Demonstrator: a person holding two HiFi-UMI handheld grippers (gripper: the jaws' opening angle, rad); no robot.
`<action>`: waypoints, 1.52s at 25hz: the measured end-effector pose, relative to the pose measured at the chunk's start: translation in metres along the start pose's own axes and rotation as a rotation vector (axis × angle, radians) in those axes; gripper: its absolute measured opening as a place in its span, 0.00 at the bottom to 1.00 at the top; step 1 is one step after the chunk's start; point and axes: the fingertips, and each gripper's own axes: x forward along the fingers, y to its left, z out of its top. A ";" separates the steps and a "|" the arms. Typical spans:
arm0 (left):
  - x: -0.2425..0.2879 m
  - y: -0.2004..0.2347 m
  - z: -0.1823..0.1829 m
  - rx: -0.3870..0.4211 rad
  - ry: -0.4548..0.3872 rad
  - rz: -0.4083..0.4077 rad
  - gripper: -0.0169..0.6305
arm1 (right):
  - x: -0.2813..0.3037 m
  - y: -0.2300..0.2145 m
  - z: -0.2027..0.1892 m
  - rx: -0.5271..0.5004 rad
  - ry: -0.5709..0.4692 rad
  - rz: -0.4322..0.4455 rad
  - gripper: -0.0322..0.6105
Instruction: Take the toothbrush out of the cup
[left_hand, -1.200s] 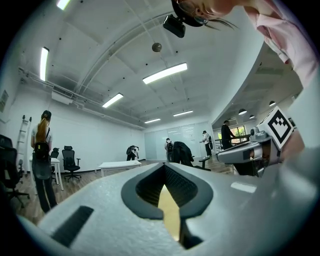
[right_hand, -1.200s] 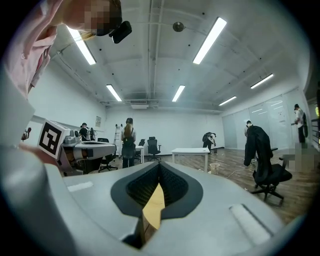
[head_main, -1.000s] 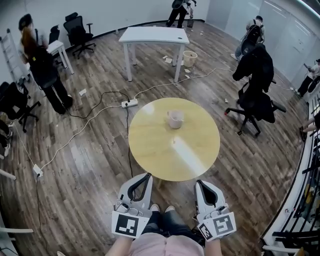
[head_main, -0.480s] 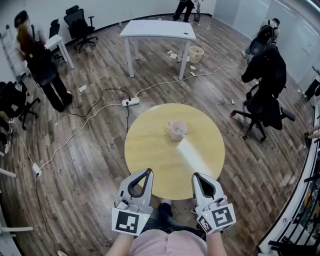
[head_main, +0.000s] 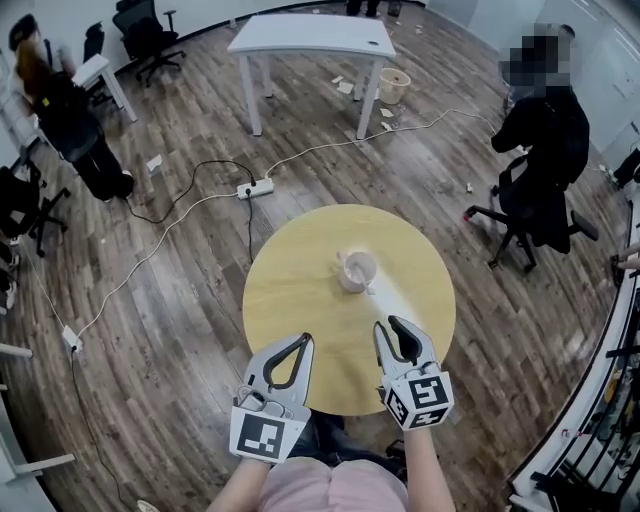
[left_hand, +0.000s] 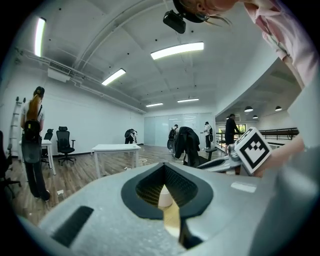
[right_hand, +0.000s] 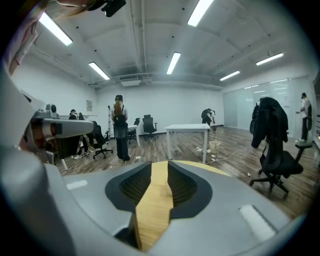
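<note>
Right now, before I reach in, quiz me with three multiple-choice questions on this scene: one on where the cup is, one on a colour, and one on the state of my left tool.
1. Where does the cup stand?
A. On a shelf
B. Near the middle of the round table
C. In a sink

2. What colour is the round table's top?
A. Light yellow wood
B. Black
C. Blue

3. How are the left tool's jaws?
A. Wide apart
B. Clamped on the cup
C. Together, holding nothing

Answers:
1 B: the cup sits near the middle of the round table.
2 A: its top is pale wood.
3 C: the left tool has its tips meeting, and the cup is well beyond them.
</note>
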 end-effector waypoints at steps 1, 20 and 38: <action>0.005 0.003 -0.001 -0.008 0.006 -0.002 0.02 | 0.013 -0.005 -0.007 0.022 0.019 -0.003 0.24; 0.023 0.043 -0.018 -0.094 0.078 0.081 0.02 | 0.127 -0.043 -0.067 0.111 0.107 -0.130 0.21; 0.033 0.051 -0.003 -0.051 0.027 0.055 0.02 | 0.082 -0.055 0.012 0.104 -0.105 -0.129 0.12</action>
